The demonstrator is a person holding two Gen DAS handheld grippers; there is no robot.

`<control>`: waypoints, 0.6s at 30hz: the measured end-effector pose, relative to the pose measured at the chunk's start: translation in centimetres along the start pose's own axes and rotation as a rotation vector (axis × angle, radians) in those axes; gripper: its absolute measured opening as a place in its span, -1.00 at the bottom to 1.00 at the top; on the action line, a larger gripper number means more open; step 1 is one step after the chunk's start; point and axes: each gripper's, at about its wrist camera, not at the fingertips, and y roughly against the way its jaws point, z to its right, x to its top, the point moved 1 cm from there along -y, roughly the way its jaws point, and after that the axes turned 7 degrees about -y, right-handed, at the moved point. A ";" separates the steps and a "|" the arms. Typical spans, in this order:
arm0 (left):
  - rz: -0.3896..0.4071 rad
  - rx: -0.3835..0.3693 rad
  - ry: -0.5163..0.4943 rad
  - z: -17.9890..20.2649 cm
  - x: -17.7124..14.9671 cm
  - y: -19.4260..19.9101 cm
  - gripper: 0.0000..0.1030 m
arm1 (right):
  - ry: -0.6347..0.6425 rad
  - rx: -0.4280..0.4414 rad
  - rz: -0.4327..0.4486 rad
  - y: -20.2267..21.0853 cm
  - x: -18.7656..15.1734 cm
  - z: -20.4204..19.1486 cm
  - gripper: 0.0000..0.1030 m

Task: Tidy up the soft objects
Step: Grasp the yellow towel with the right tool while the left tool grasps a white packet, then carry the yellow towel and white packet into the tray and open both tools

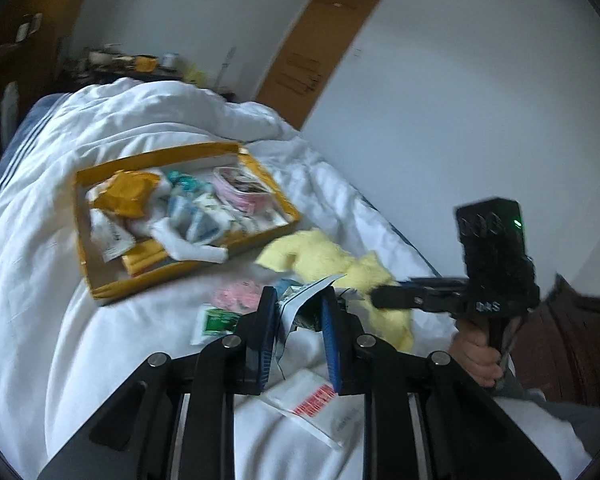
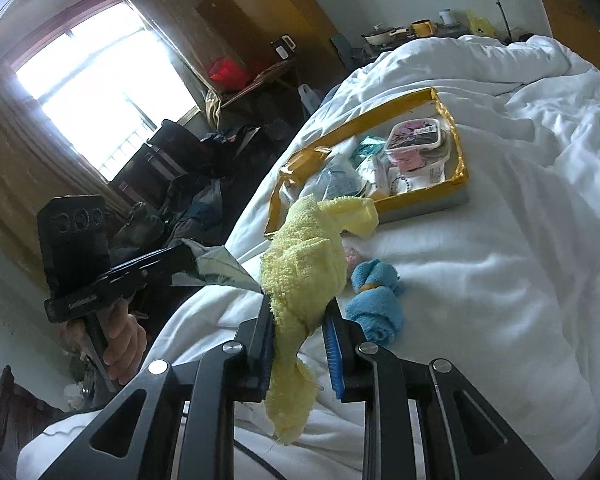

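**Yellow terry cloth and a plastic packet, one in each grip**

Yellow towel (image 2: 300,280) is pinched between your right tongs (image 2: 298,308), its tail hanging below the pads, lifted off the bed (image 2: 500,280). Your left tongs (image 1: 298,304) clamp a crinkled white-and-blue packet (image 1: 300,300). Just beside the towel a rolled blue cloth (image 2: 376,300) lies on the white duvet. Farther out sits the yellow-rimmed box (image 2: 462,168), packed with packets and a lidded tub (image 2: 418,136).
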 end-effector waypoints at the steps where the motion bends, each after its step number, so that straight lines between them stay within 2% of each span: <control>1: 0.002 0.010 0.016 -0.4 0.1 -0.1 -0.59 | -0.002 0.000 0.002 0.1 0.3 0.1 -0.54; 4: 0.023 0.080 0.068 -1.7 1.1 -0.4 -0.59 | -0.007 -0.015 0.016 0.3 2.0 0.4 -0.53; 7: 0.028 0.114 0.095 -2.7 2.6 -0.9 -0.59 | -0.015 -0.039 0.043 0.2 4.9 0.5 -0.53; 10: 0.052 0.186 0.073 -3.5 5.2 -1.5 -0.59 | -0.008 -0.091 0.080 -0.7 8.2 0.4 -0.53; 14: 0.074 0.225 0.131 -5.9 8.6 -3.3 -0.59 | -0.042 -0.143 0.083 -3.7 11.9 1.1 -0.53; 18: 0.070 0.273 0.176 -8.8 10.6 -6.4 -0.59 | -0.052 -0.176 0.077 -7.0 14.0 1.5 -0.53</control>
